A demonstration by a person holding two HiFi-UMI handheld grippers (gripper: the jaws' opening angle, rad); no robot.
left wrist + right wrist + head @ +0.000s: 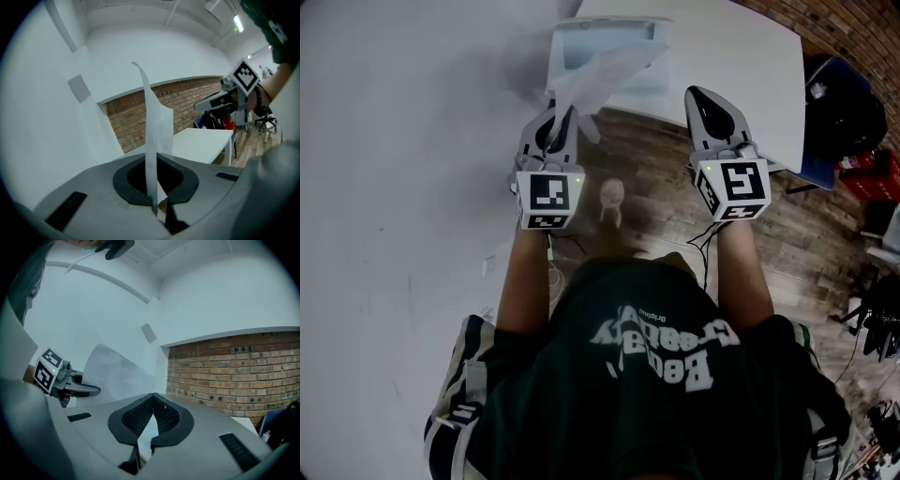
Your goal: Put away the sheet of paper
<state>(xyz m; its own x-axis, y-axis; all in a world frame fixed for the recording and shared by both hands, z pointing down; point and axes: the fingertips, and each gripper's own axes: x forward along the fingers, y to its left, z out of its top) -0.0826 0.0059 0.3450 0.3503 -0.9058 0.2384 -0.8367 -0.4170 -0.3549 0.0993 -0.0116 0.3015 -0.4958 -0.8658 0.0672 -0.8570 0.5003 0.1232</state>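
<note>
**Sheet gripped, tray not yet reached**

My left gripper [156,208] is clamped on the lower edge of the thin white sheet of paper [602,73], so the pickup is done. The putting away remains. I hold the sheet in the air above the brown wooden floor [652,192], right in front of the white table [741,56], and I have not let it go. A white open-topped tray [559,58] sits on the table's near end (my guess for where it belongs). The paper rises from the jaws, limp and faintly translucent, with its top curling over. My right gripper [703,97] is closed tip to tip on nothing, beside the sheet.
</note>
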